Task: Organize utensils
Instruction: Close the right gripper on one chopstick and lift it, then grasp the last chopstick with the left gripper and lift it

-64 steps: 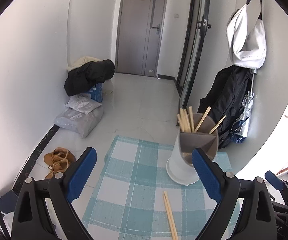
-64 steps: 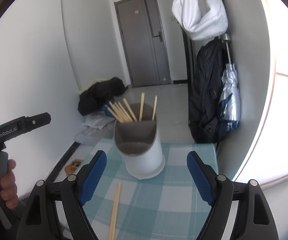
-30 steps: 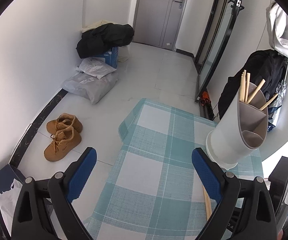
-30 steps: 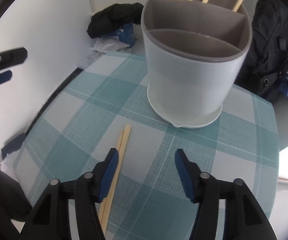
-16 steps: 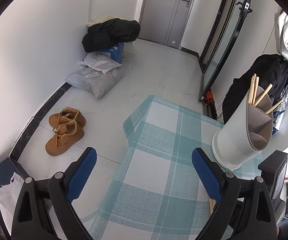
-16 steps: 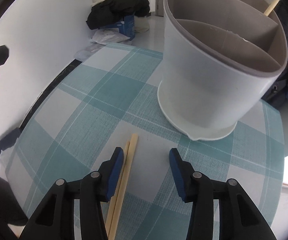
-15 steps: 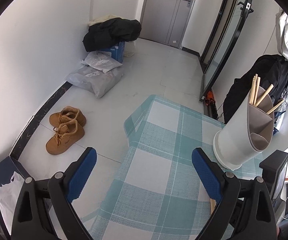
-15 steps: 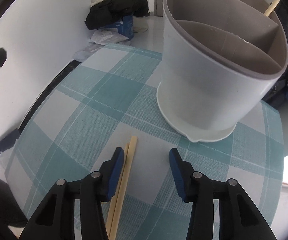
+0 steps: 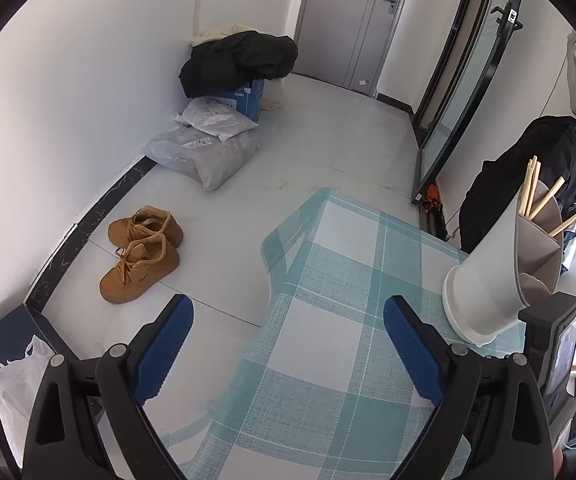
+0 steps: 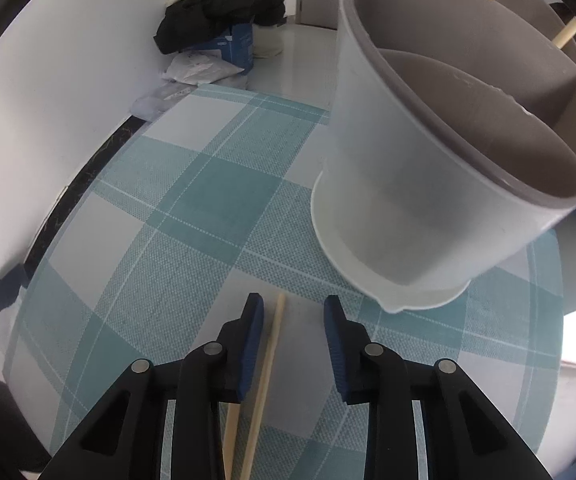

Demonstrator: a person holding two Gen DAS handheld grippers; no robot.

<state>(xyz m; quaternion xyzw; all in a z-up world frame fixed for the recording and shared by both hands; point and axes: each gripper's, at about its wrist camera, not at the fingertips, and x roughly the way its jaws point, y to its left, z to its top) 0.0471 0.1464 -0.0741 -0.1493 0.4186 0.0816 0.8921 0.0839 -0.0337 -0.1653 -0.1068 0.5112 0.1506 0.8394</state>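
So the right gripper has been brought down low over the checked tablecloth, lower than it was half a second ago, and its jaws have been narrowed a fair bit since then. They're only partly spread now, not pressed together. A pair of loose chopsticks is lying flat on the cloth: one stick is seen running up between the two blue pads, closer to the left pad, while the other is mostly hidden under that left finger. Whether the pads are actually touching the sticks can't be told from this angle. Before, both sticks were sitting outside and beside the left finger, so the gripper has been shifted over them.

The white utensil holder is stood on the cloth just beyond the right pad, filling more of the right wrist view than earlier. Several chopsticks are already parked in its far compartment; the near compartments look unfilled.

The left gripper has barely been moved since the last frame. Its jaws are held wide apart with nothing between them, over the edge of the tablecloth, well apart from the holder. On the floor past it, a pair of tan boots and some grey parcels can be seen.
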